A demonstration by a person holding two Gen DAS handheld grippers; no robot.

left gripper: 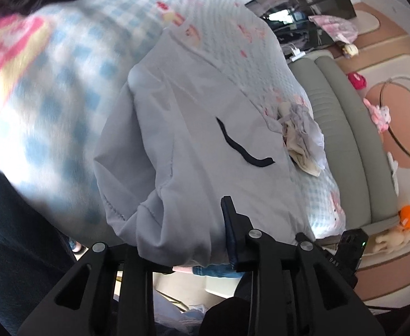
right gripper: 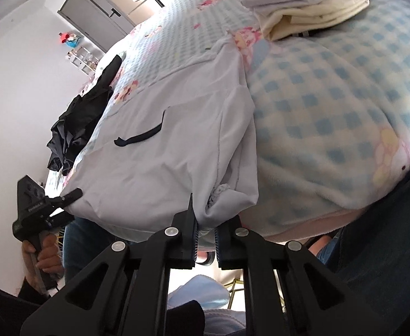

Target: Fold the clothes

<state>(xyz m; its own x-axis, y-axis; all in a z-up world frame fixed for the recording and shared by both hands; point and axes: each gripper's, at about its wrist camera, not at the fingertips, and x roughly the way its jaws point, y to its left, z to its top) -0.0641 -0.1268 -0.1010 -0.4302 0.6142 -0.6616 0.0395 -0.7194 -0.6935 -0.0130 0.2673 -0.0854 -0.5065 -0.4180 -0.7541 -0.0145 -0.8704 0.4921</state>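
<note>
Left wrist view shows the pale grey garment (left gripper: 182, 140) spread over the blue-checked bedspread (left gripper: 65, 89), its near hem bunched up between the black fingers of the left gripper (left gripper: 182, 224). That gripper points downward toward the bed; its right finger (left gripper: 230, 215) presses the cloth's edge, and the jaws are clamped on the garment with a thick fold between them. A black curved stripe (left gripper: 241, 145) sits on the garment at about 1 o'clock from the grip.

Right wrist view has the same garment (right gripper: 177, 140) lying ahead at 12 o'clock, its lower corner pinched in the right gripper (right gripper: 205, 224), whose jaws are nearly together on the thin fabric. This gripper also tilts down at the bed. At 9 o'clock the left gripper (right gripper: 65, 196) bites the other near corner, and a hand (right gripper: 45, 254) wraps its handle from below.

Beyond the garment, at 1 o'clock, a stack of folded white and cream clothes (right gripper: 311, 8) rests on the bedspread (right gripper: 331, 112). At 10 o'clock, dark clothing (right gripper: 79, 117) hangs over the bed's far edge. In the left view a crumpled pale cloth (left gripper: 303, 134) lies beside the garment at 2 o'clock.
</note>
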